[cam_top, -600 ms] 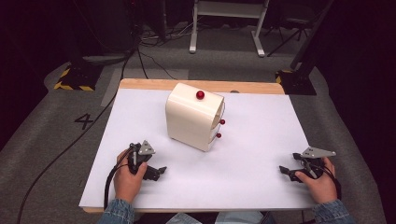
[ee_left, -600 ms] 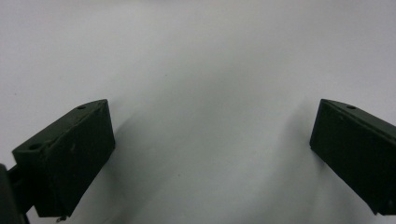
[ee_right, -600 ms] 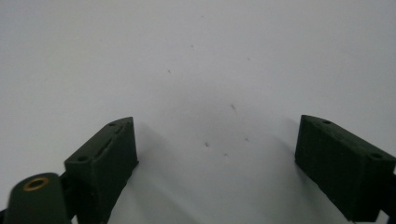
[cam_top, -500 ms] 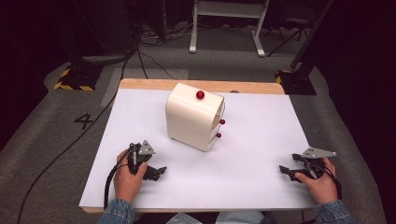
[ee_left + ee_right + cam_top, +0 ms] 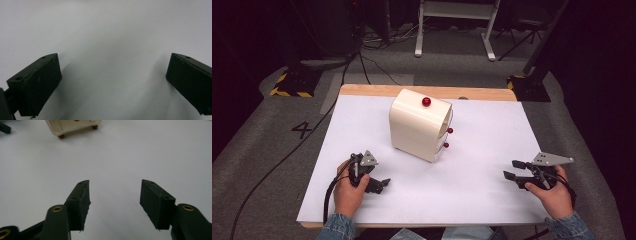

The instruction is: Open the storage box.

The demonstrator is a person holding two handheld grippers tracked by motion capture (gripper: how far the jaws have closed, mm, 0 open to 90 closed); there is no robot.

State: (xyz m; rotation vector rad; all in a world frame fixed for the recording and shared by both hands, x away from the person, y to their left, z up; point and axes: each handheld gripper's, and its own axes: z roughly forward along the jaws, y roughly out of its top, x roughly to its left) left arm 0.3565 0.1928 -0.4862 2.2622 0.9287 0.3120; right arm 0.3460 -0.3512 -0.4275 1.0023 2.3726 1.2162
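Note:
A cream, rounded-top box (image 5: 419, 125) stands mid-table on the white sheet, with a red knob (image 5: 426, 102) on its top and two small red knobs (image 5: 448, 137) on its right face. Its base and red feet show at the top of the right gripper view as the box (image 5: 72, 126). My left gripper (image 5: 382, 184) rests near the front left, held in a hand, open with nothing between its black fingers (image 5: 37, 82). My right gripper (image 5: 510, 169) lies at the front right, pointing left, open and empty, its fingers (image 5: 80, 202) apart over bare sheet.
The white sheet (image 5: 482, 150) covers a wooden table (image 5: 377, 91) whose far edge shows. Grey floor surrounds it, with a black cable (image 5: 287, 155) trailing left, a yellow-black striped base (image 5: 289, 90) and a white stand (image 5: 452, 30) behind.

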